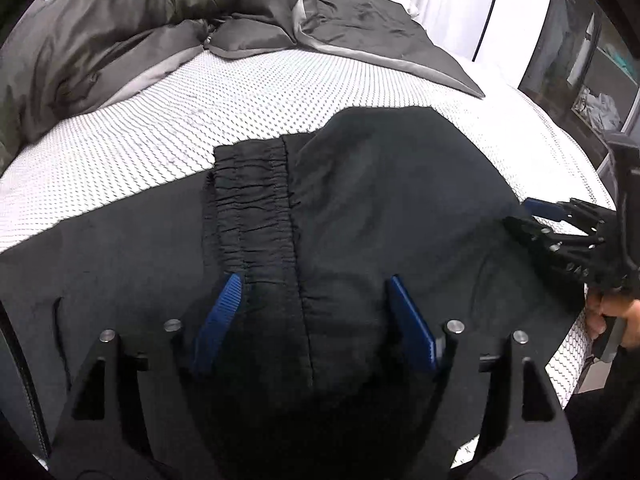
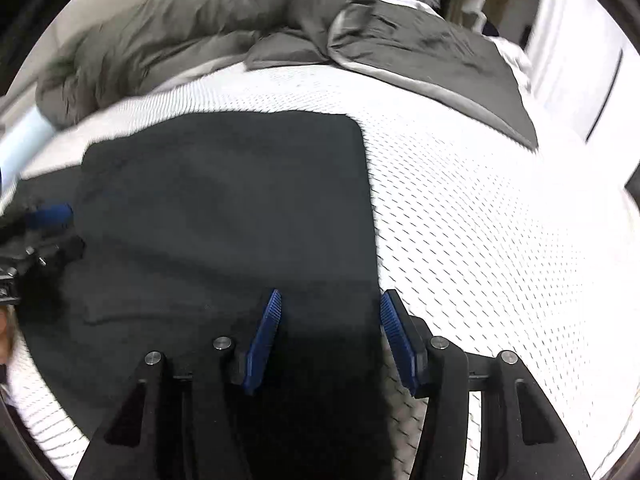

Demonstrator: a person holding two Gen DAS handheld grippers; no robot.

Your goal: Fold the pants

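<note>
Black pants (image 1: pixel 360 200) lie folded on the white dotted mattress (image 1: pixel 160 132), the gathered elastic waistband (image 1: pixel 252 200) on top. My left gripper (image 1: pixel 312 292) is open just above the pants, its blue pads astride the waistband's near end. My right gripper (image 2: pixel 328 304) is open over the right edge of the pants (image 2: pixel 224 208), one pad over cloth, one over the mattress (image 2: pixel 480 220). It also shows in the left wrist view (image 1: pixel 536 212) at the pants' right side. The left gripper's blue pad (image 2: pixel 50 214) shows at the far left of the right wrist view.
A rumpled grey duvet (image 1: pixel 140 20) is heaped along the far side of the bed and also shows in the right wrist view (image 2: pixel 240 20). A dark shelf unit (image 1: pixel 580 80) stands at the right. The mattress edge (image 1: pixel 572 344) is near my right hand.
</note>
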